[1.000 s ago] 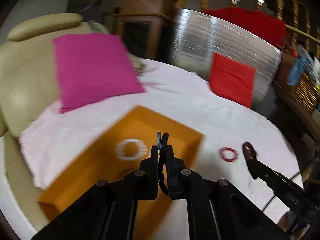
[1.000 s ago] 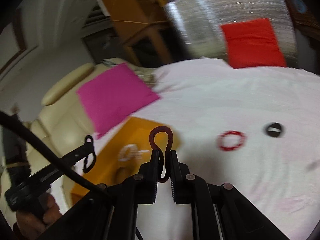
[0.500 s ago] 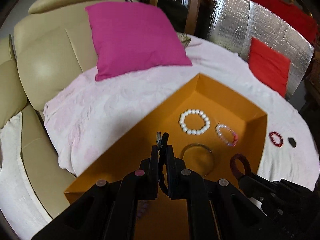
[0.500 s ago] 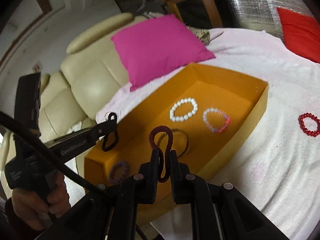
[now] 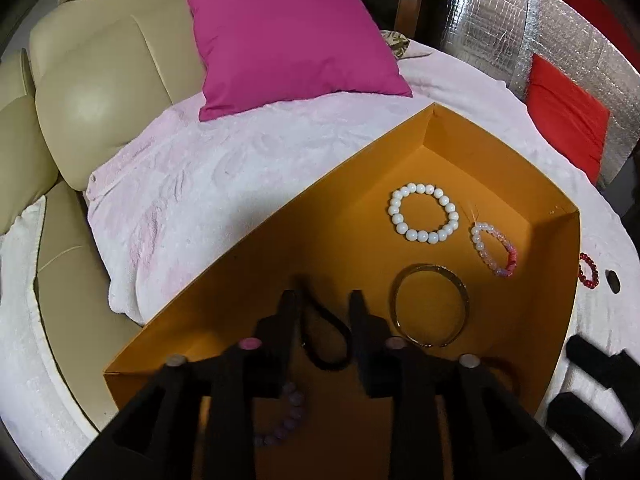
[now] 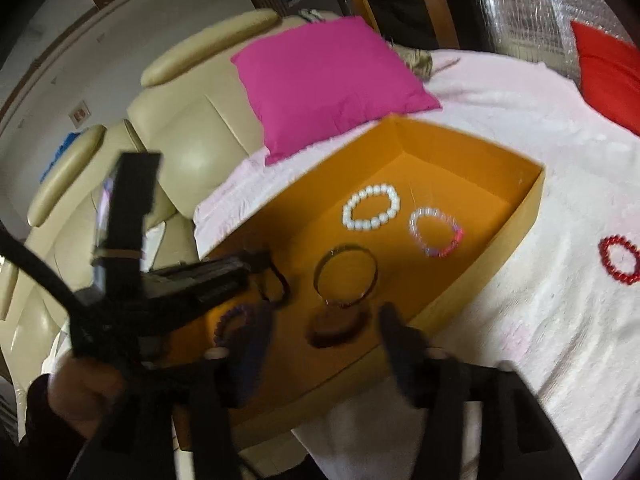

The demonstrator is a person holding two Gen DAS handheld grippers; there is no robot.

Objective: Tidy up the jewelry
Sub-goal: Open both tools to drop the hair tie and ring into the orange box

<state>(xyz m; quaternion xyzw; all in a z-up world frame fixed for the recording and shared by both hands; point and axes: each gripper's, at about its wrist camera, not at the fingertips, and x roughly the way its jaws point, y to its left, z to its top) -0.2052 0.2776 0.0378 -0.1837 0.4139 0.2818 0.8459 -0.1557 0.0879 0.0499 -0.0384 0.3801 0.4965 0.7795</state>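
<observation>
1. Fingers [image 5: 290, 312] of the left gripper [image 5: 325, 304] stood apart and were opening over an orange box [image 5: 558, 320]; a black band [image 5: 328, 336] lay loose between them, on the box floor or just above it, with no pad pressing it.
2. Fingers [image 6: 394, 332] of the right gripper [image 6: 326, 330] were also spreading, wider, above a dark red band [image 6: 336, 326] near the box's front wall; neither pad touched it, and blur hid whether it had settled.
3. Inside the box lay a white bead bracelet [image 5: 423, 213], a pink bead bracelet [image 5: 494, 249] just beside it, a thin metal bangle [image 5: 431, 305] nearer the grippers, and a purple bead bracelet [image 5: 286, 416] partly hidden under the left gripper.
4. Outside the box, a red bead bracelet [image 6: 620, 259] rested on the pale pink blanket [image 6: 540, 320], with a small dark round item [image 5: 613, 278] close by; its kind could not be made out.
5. Both grippers pointed steeply down into the box; a hand [image 6: 80, 400] gripped the left tool's handle at the lower left of the right view.
6. A magenta cushion [image 5: 288, 32] leaned on a cream sofa [image 5: 100, 92] behind the box; a red cushion [image 5: 564, 112] sat against a silver foil panel [image 5: 492, 24].
7. No lettering could be read.
</observation>
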